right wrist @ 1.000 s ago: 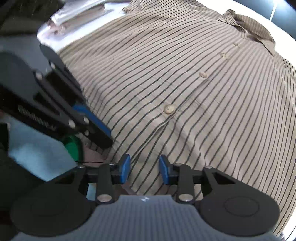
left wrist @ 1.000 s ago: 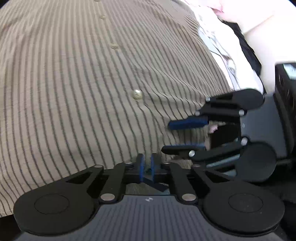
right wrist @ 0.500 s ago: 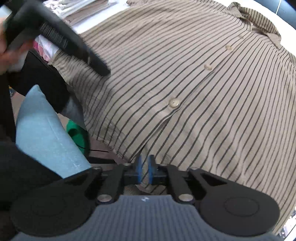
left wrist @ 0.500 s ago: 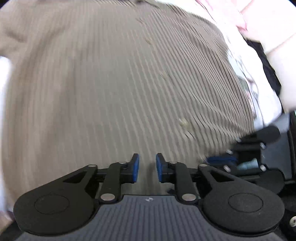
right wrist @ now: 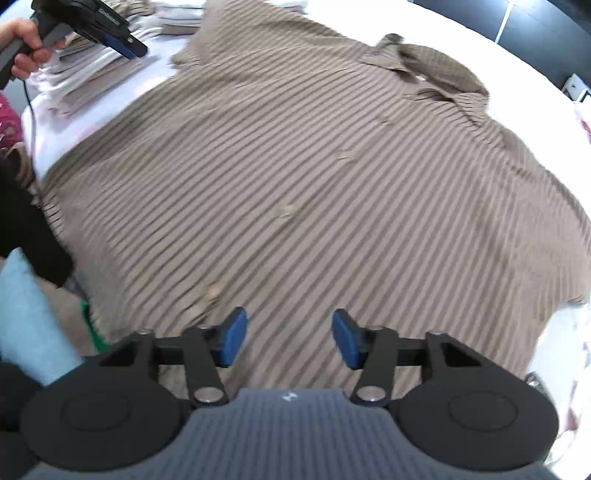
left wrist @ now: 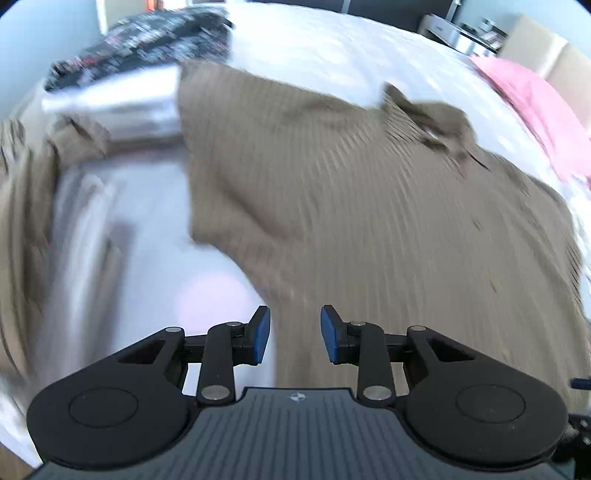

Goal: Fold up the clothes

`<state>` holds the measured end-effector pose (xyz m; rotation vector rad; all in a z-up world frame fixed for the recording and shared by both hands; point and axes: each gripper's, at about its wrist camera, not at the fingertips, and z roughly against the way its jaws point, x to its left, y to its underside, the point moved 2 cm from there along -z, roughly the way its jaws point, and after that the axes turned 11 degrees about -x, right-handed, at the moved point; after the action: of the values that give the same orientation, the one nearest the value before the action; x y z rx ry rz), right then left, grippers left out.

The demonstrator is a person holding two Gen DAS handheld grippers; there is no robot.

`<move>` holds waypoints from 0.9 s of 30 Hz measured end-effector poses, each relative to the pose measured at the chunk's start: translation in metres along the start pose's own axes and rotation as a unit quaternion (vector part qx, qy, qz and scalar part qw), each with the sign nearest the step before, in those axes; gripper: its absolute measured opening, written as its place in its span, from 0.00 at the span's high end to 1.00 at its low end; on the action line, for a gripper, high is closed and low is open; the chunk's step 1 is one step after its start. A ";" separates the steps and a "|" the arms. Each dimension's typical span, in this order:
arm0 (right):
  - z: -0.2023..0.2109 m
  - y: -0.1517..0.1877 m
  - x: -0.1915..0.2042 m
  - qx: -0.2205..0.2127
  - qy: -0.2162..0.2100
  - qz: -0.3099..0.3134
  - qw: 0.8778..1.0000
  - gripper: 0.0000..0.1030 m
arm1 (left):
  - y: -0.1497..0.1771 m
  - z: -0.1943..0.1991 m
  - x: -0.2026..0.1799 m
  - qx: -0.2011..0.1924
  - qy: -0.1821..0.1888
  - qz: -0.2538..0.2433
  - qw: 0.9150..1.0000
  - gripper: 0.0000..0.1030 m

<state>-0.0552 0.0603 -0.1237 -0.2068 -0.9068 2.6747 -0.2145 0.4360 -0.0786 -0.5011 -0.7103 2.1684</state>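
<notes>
Across the white bed (right wrist: 436, 33) lies the brown striped shirt (right wrist: 314, 177), spread flat and buttoned, collar at the far end. Beyond its far left sleeve sits a stack of folded clothes (right wrist: 92, 77). Both jaws have just been opening: the right hand-held gripper (right wrist: 288, 338) stands released above the hem, the left hand-held gripper (left wrist: 294, 334) released and empty near the shirt's edge.

Brown striped shirt (right wrist: 314, 177) spread flat, buttoned, collar far.
</notes>
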 end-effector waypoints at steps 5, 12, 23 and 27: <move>-0.013 -0.020 -0.029 0.012 0.030 -0.004 0.999 0.37 | -0.040 -0.030 0.030 -0.019 -0.026 0.037 0.999 0.73; -0.050 -0.047 -0.054 0.040 0.051 -0.022 0.998 0.32 | -0.089 -0.077 0.061 -0.062 -0.056 0.076 0.994 0.72; -0.085 -0.068 -0.059 0.064 0.034 -0.040 0.997 0.31 | -0.127 -0.124 0.084 -0.099 -0.078 0.052 0.991 0.59; -0.090 -0.070 -0.056 0.066 0.030 -0.041 0.997 0.31 | -0.129 -0.137 0.081 -0.093 -0.090 0.035 0.991 0.59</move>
<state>0.0352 0.1451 -0.1497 -0.2145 -0.7010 2.6260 -0.1159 0.6131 -0.1114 -0.4356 -1.0140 2.2436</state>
